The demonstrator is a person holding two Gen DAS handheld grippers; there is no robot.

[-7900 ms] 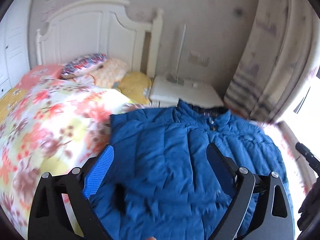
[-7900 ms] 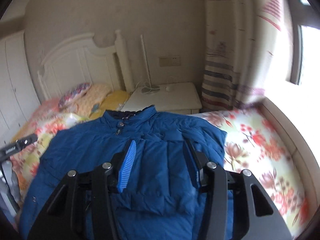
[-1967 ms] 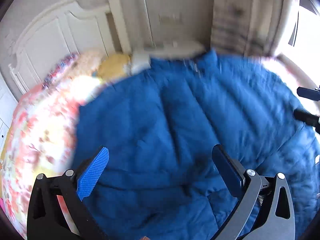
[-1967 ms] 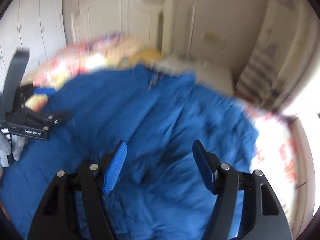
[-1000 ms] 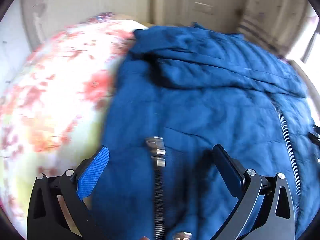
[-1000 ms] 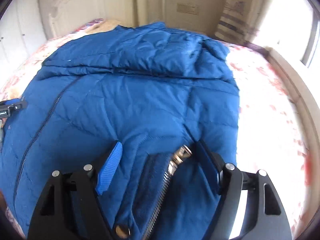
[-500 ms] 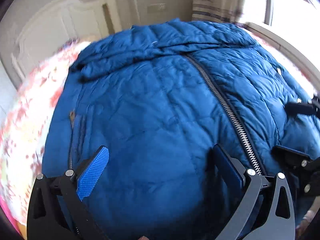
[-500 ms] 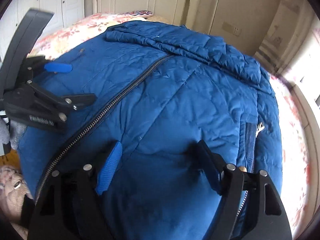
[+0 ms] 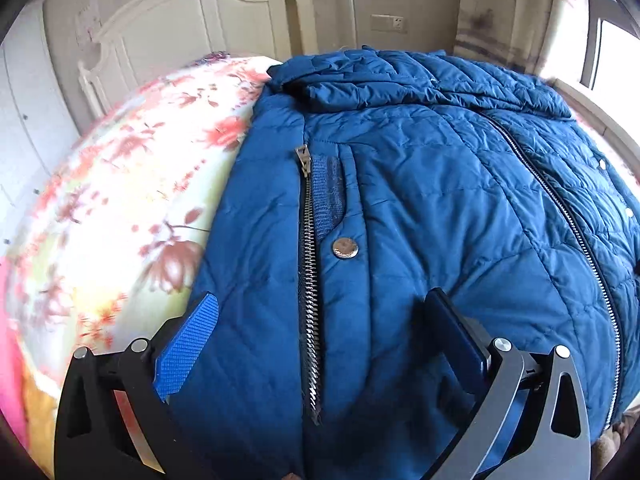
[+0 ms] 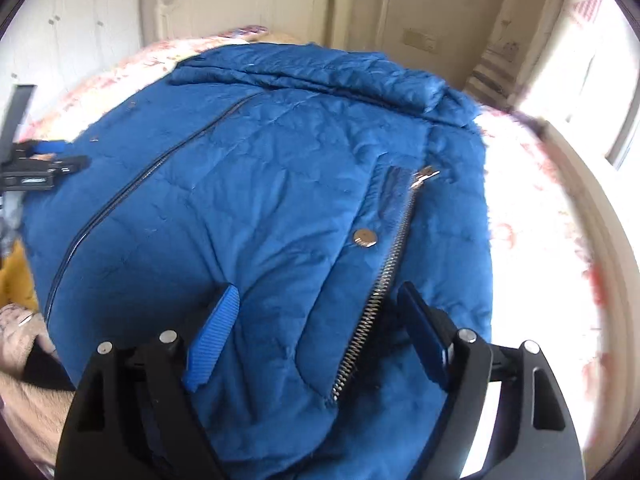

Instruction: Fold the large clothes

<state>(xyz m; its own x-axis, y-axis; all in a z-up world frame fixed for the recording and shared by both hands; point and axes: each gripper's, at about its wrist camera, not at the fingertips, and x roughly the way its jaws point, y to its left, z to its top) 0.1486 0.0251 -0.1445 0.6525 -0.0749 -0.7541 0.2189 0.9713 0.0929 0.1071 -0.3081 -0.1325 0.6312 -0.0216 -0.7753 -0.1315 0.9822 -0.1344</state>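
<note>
Bedroom setting: bed (image 9: 120,208) with a floral cover, white headboard (image 9: 192,28) behind, curtain and bright window to one side.

Item: blue padded jacket (image 9: 420,200), large, spread front-up across the bed, its collar end bunched toward the headboard. Main zip (image 9: 560,208) runs the length of the front. Each side carries a pocket zip (image 9: 308,280) and a metal snap (image 9: 345,247).

Left tool (image 9: 320,332): jaws apart, nothing held; the jacket's near hem and left pocket zip lie between and below the pads.

Right tool (image 10: 320,320): jaws widening, holding nothing; the right pocket zip (image 10: 384,280) and hem fabric lie between the pads, without visible pressure from them.

Risks, as judged from this layout:
- Thick padding: a shallow pinch at the hem would likely catch only the top layer, so the front would lift off the back and the fold would come out crooked.
- Pocket zips under both tools: a pad closing on metal teeth may slip or snag instead of gripping cloth.
- Slippery shell fabric: the weight of the jacket could pull it out of the pads during a lift.
- Bunched collar end: folding over it would trap the lump and leave a bulky bundle.
- Uneven grips left and right would skew the fold line.
</note>
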